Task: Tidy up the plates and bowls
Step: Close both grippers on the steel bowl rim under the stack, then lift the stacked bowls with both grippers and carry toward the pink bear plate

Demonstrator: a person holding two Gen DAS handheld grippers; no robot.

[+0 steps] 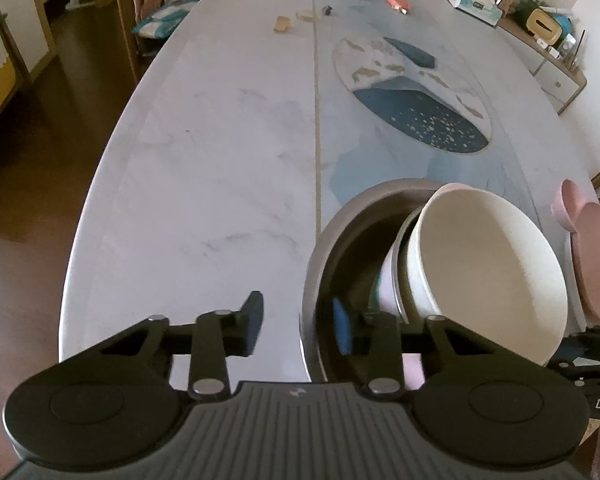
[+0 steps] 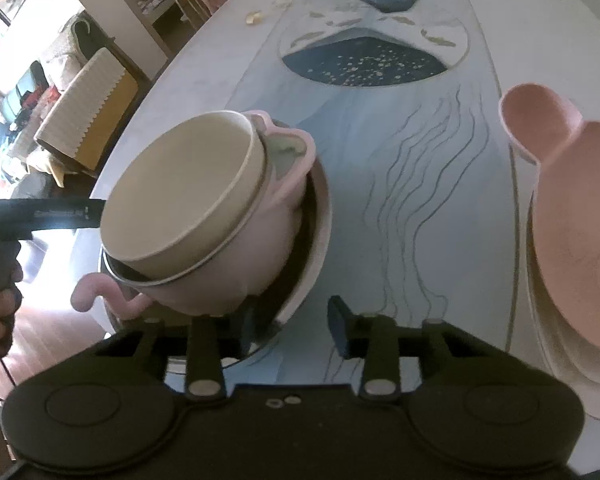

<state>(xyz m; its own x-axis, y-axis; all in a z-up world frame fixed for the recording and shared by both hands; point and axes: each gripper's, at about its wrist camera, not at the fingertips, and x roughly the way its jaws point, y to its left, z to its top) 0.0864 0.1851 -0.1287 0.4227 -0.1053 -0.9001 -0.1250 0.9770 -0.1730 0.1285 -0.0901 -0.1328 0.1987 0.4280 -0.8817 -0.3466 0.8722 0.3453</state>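
The dark basin (image 1: 340,240) sits between both tools; the left gripper (image 1: 300,326) straddles its near-left rim, the right gripper (image 2: 296,324) its near-right rim, both part-spread, apparently not yet pinching.

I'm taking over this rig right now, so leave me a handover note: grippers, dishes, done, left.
Left gripper: open, astride the rim of the large grey bowl.
Right gripper: open, astride the opposite rim.
Cream bowl sits tilted in the pink bowl, both inside the large grey bowl.
Pink plate lies apart to the right.
Done: bowls nested.
Left: probably grip and lift the stack.
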